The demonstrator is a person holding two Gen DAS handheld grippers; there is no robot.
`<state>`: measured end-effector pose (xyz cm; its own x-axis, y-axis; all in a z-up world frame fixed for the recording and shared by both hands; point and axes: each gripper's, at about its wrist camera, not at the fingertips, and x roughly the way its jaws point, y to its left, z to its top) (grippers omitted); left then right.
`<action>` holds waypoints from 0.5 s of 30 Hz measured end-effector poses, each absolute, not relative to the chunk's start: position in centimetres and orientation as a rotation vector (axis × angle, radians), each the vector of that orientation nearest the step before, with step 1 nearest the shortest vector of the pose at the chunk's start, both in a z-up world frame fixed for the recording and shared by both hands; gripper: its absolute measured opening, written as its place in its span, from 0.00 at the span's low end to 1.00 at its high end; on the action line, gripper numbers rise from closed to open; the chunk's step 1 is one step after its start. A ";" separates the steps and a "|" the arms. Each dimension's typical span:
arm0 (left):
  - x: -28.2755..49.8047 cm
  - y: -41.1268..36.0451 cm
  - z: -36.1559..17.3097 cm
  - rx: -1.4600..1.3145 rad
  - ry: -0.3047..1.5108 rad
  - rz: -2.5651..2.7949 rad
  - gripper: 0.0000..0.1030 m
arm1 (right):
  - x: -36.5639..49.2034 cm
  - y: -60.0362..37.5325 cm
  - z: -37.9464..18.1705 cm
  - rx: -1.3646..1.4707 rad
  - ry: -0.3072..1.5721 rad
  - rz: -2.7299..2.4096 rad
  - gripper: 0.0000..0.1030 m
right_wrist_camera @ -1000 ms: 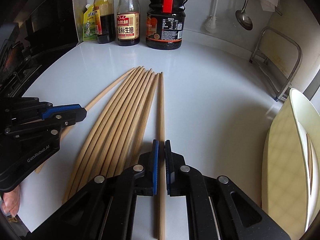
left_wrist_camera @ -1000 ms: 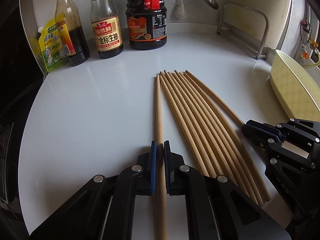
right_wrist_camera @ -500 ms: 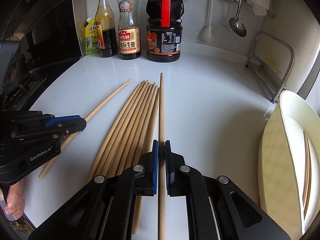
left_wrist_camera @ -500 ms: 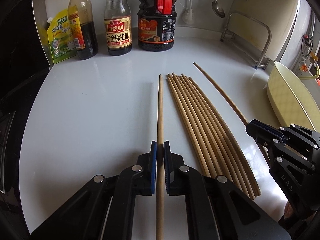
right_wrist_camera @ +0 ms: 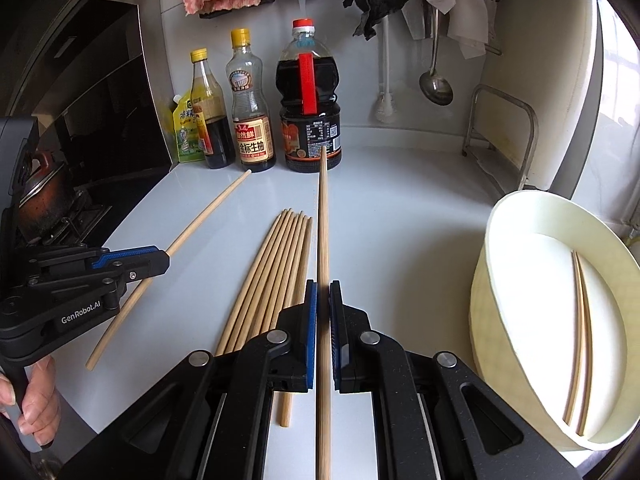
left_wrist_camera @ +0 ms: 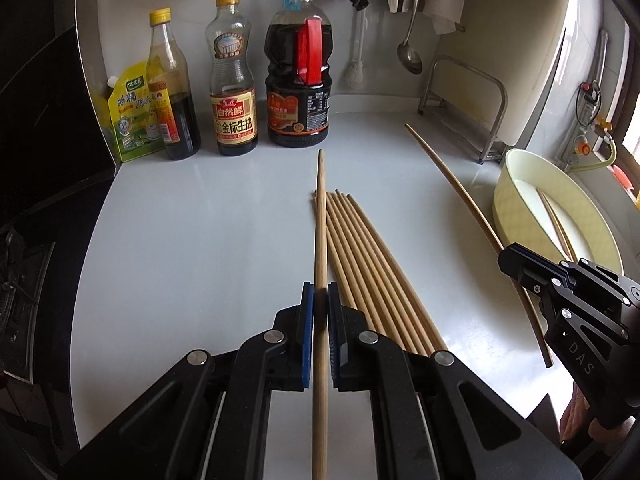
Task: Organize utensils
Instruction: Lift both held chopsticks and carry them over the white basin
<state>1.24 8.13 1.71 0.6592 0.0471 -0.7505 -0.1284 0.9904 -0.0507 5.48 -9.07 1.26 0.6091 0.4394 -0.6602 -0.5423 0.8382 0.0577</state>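
My left gripper [left_wrist_camera: 320, 294] is shut on one wooden chopstick [left_wrist_camera: 320, 220] and holds it raised above the white counter; it also shows in the right wrist view [right_wrist_camera: 162, 260]. My right gripper [right_wrist_camera: 323, 292] is shut on another chopstick [right_wrist_camera: 323, 220], also raised; it shows in the left wrist view [left_wrist_camera: 506, 256]. Several chopsticks lie side by side in a bundle on the counter [left_wrist_camera: 368, 264] [right_wrist_camera: 272, 268]. A cream oval basin [right_wrist_camera: 496, 264] at the right holds two chopsticks [right_wrist_camera: 580, 320].
Three sauce bottles [left_wrist_camera: 236, 92] and a yellow-green pouch [left_wrist_camera: 130, 116] stand at the back. A metal rack [left_wrist_camera: 492, 96] and a hanging ladle [left_wrist_camera: 410, 56] are at the back right. A stove with a pot [right_wrist_camera: 40, 192] lies left of the counter.
Both grippers have lifted, each carrying its chopstick up and away from the bundle. The two cameras now look from higher, and the basin with two chopsticks has come into view.
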 end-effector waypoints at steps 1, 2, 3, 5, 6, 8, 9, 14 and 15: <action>1.3 7.7 2.2 -0.098 0.835 0.092 0.07 | 5.3 -9.7 1.7 -0.149 0.711 0.562 0.06; 1.4 7.2 2.6 -0.095 0.827 0.082 0.07 | 5.2 -10.4 2.1 -0.143 0.703 0.551 0.06; 1.5 6.6 3.0 -0.092 0.821 0.070 0.07 | 5.1 -11.2 2.5 -0.134 0.697 0.541 0.06; 1.9 5.1 3.5 -0.083 0.814 0.043 0.07 | 5.1 -13.1 3.3 -0.109 0.685 0.518 0.06; 2.1 4.3 3.6 -0.077 0.812 0.028 0.07 | 5.2 -14.1 3.7 -0.094 0.676 0.504 0.06; 2.8 2.7 3.9 -0.064 0.811 -0.002 0.07 | 5.5 -16.3 4.2 -0.058 0.661 0.473 0.06; 3.2 1.9 3.9 -0.059 0.812 -0.018 0.07 | 5.7 -17.4 4.4 -0.033 0.658 0.457 0.06; 5.9 -2.6 4.1 -0.060 0.834 -0.102 0.07 | 7.7 -22.1 5.2 0.047 0.660 0.369 0.06; 6.5 -3.5 4.2 -0.062 0.841 -0.121 0.07 | 8.0 -23.1 5.5 0.061 0.657 0.350 0.06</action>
<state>6.55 -3.49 4.20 0.6607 -0.1317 -0.7390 0.0823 0.9913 -0.1031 8.03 -23.08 5.46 0.7356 0.3370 -0.5876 -0.2990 0.9399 0.1647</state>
